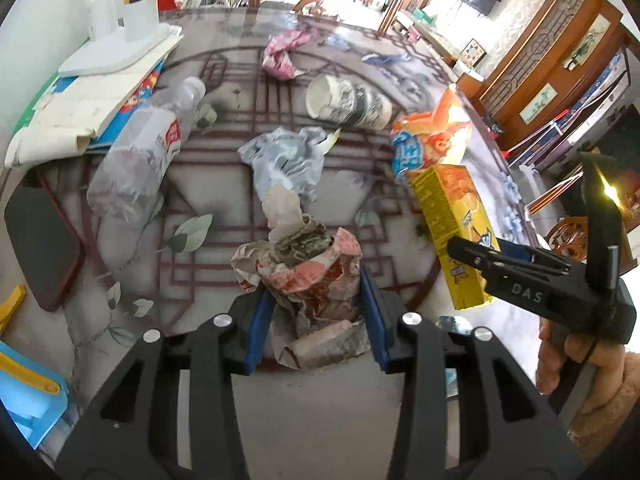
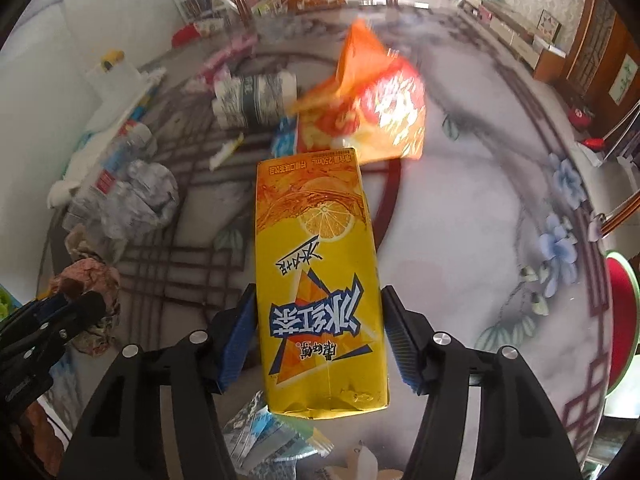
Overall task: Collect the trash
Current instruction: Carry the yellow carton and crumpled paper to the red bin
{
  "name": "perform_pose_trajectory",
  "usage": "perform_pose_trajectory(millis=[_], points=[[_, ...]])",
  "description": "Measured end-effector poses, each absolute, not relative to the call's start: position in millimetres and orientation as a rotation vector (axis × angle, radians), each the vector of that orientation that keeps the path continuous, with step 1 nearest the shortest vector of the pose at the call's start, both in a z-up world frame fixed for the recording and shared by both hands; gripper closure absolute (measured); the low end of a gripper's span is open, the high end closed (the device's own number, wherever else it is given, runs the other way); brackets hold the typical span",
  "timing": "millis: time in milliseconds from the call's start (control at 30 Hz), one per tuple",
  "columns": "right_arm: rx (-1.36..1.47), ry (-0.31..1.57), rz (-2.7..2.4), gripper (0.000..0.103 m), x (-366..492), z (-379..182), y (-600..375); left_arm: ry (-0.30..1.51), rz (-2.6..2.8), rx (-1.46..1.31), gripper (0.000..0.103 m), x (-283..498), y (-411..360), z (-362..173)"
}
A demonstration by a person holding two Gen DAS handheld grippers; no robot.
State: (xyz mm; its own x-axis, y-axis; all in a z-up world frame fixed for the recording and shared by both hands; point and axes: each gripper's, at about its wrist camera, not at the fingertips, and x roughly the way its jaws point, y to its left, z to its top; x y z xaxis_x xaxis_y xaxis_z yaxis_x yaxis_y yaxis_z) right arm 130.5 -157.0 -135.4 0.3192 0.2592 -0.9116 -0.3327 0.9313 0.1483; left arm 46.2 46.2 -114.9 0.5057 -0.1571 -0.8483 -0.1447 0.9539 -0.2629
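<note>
Left wrist view: left hand-held gripper (image 1: 316,312) is clamped on a crumpled paper wrapper (image 1: 308,276), held just over the desk (image 1: 400,184). Best carried steadily, since loose folds could slip. A paper cup (image 1: 348,100) lies on its side, apparently empty; a clear plastic bottle (image 1: 144,152) lies flat, contents unclear.

Right wrist view: right hand-held gripper (image 2: 320,344) straddles a yellow drink carton (image 2: 320,280); left pad touches, right pad seems slightly apart, so the grip is uncertain. It should be squeezed squarely before moving. A chip bag (image 2: 372,116) lies beyond. No bin visible.
</note>
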Motion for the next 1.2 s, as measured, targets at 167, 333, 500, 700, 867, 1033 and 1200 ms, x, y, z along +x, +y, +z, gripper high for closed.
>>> perform_pose_trajectory(millis=[167, 333, 500, 700, 867, 1033, 1200], points=[[-0.029, 1.125, 0.404, 0.045, 117.4, -106.7, -177.5, 1.017, -0.028, -0.326, 0.063, 47.4, 39.9, -102.3], [0.03, 1.066, 0.4, 0.045, 96.1, -79.7, -196.1, 0.996, -0.054, -0.321, 0.063, 49.4, 29.8, -91.9], [0.107, 1.037, 0.356, 0.045, 81.6, -68.9, -216.3, 0.993, -0.081, -0.31, 0.063, 53.5, 16.0, -90.0], [0.135, 1.046, 0.309, 0.045, 79.0, -72.0, -237.1, 0.995, -0.106, -0.292, 0.063, 55.6, 0.2, -89.6], [0.154, 1.045, 0.292, 0.045, 75.7, -72.8, -252.9, 0.999, -0.106, -0.284, 0.063, 54.9, -10.0, -89.7], [0.163, 1.044, 0.302, 0.045, 74.8, -72.1, -262.7, 1.0, -0.098, -0.282, 0.063, 53.9, -19.5, -88.2], [0.165, 1.041, 0.321, 0.045, 75.9, -71.3, -272.0, 0.993, -0.085, -0.273, 0.063, 52.3, -32.8, -84.2]])
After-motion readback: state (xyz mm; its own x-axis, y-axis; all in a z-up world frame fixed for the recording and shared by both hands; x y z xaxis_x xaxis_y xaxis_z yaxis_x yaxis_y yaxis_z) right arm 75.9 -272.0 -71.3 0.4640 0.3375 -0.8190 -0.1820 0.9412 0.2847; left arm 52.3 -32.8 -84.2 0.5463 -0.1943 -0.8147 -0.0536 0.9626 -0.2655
